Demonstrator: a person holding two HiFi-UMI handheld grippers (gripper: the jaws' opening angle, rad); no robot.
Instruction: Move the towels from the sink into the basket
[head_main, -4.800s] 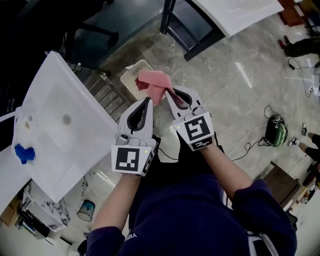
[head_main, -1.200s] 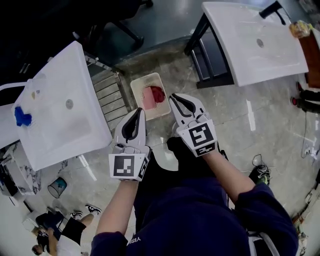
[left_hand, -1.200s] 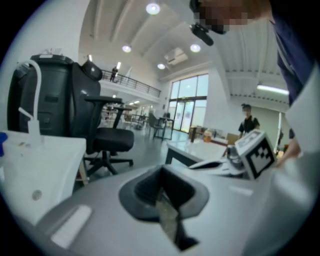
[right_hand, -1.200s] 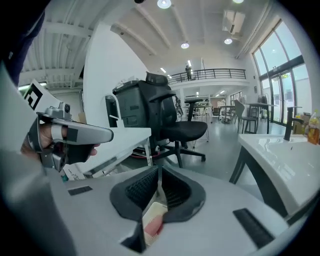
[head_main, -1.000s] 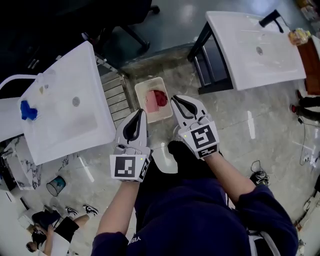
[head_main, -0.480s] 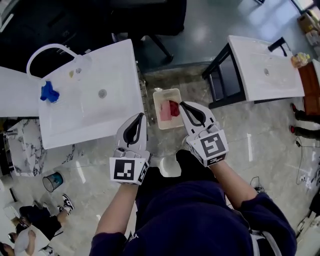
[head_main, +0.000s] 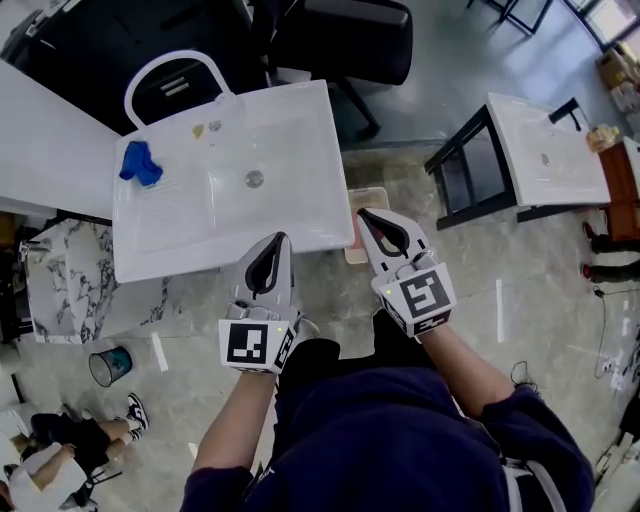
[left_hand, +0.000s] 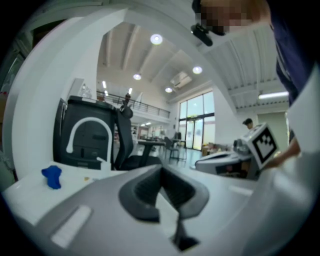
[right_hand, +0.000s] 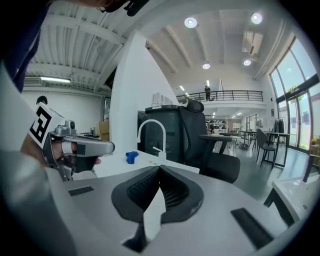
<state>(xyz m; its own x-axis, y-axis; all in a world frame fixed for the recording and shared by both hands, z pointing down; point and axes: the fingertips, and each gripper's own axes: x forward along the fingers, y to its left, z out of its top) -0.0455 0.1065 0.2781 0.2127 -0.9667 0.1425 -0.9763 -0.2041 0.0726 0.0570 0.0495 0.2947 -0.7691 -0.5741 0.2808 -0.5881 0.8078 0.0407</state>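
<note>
Blue towel (head_main: 140, 163) is sitting on the white sink (head_main: 290, 135) ledge, well ahead-left of both tongs. The basket (head_main: 366, 195) is peeking out just beside the right tongs (head_main: 364, 215).

Left tongs (head_main: 279, 240) view: clenched, gripping nothing.

Right view: same, clenched and empty.

I'm thinking: be opening wide before reaching, then pinching the towel's bunched middle.

Counting: one towel, one basket, two sinks.
</note>
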